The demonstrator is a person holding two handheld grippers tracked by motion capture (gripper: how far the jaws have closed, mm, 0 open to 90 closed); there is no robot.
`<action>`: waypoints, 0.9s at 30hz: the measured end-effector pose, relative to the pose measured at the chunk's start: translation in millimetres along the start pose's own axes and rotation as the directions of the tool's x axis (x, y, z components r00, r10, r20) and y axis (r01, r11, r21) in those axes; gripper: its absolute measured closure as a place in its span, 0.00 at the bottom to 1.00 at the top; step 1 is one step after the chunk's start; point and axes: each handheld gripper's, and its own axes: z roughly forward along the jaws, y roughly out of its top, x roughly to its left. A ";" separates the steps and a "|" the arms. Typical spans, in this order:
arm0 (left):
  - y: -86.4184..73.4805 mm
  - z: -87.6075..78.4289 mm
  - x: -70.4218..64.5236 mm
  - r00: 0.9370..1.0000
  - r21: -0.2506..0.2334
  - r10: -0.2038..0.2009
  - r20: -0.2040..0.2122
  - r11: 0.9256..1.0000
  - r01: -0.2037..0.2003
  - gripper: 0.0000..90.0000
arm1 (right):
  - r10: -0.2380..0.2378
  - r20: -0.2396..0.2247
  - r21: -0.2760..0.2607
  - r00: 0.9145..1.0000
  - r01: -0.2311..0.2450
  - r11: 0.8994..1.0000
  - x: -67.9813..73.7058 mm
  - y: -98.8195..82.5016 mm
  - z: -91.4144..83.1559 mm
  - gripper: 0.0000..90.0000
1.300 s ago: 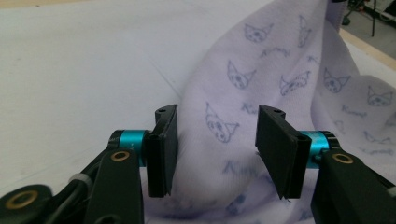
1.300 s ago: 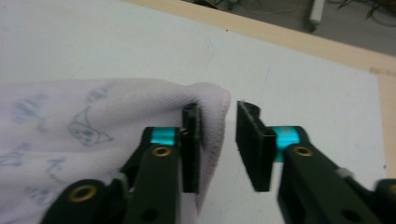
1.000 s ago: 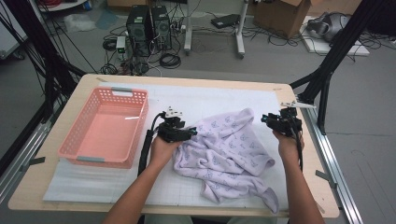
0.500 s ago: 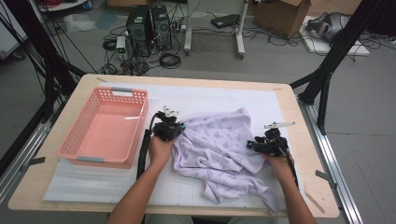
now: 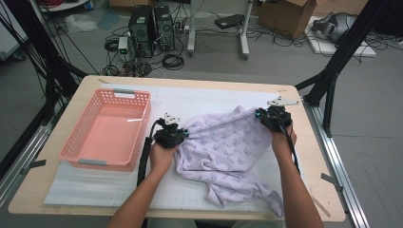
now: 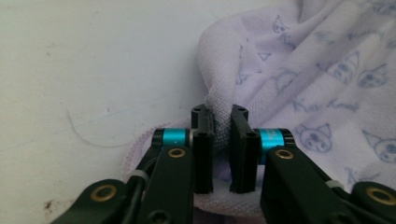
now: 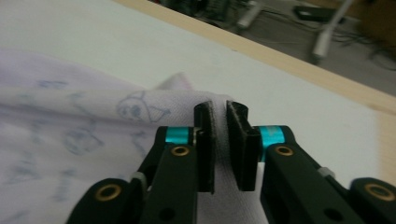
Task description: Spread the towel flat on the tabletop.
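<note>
Cloth [image 5: 223, 152], frame center, was pinched by left gripper [image 5: 177, 134] and right gripper [image 5: 264, 115]; thin edge grips might slip when pulled.

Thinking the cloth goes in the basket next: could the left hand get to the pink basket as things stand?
Probably yes: the pink basket sits right beside the left gripper, nothing between, though it is clamped on the cloth.

The desk [image 5: 304, 199] carries 1 lavender printed cloth [image 5: 223, 152], 1 pink plastic basket [image 5: 90, 159] and 1 white mat [image 5: 190, 102]. 2 grippers work over it: 1 left gripper [image 5: 178, 134] and 1 right gripper [image 5: 262, 115], each with 2 black jaws.
</note>
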 end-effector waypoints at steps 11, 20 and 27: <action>-3.3 0.2 -1.0 0.998 -0.027 -0.005 0.058 1.000 0.006 0.50 | 0.155 -0.045 -0.038 0.987 -0.157 0.987 -18.4 -46.2 -62.5 0.63; -4.4 2.0 -3.5 0.997 -0.051 0.016 0.069 0.999 -0.012 0.45 | 0.178 -0.150 0.098 0.972 -0.165 0.981 8.3 -102.8 -70.4 0.49; -6.5 10.5 -14.5 0.993 0.044 0.117 0.028 0.992 -0.118 0.50 | 0.163 -0.176 0.152 0.971 -0.136 0.979 23.6 -103.0 -50.0 0.47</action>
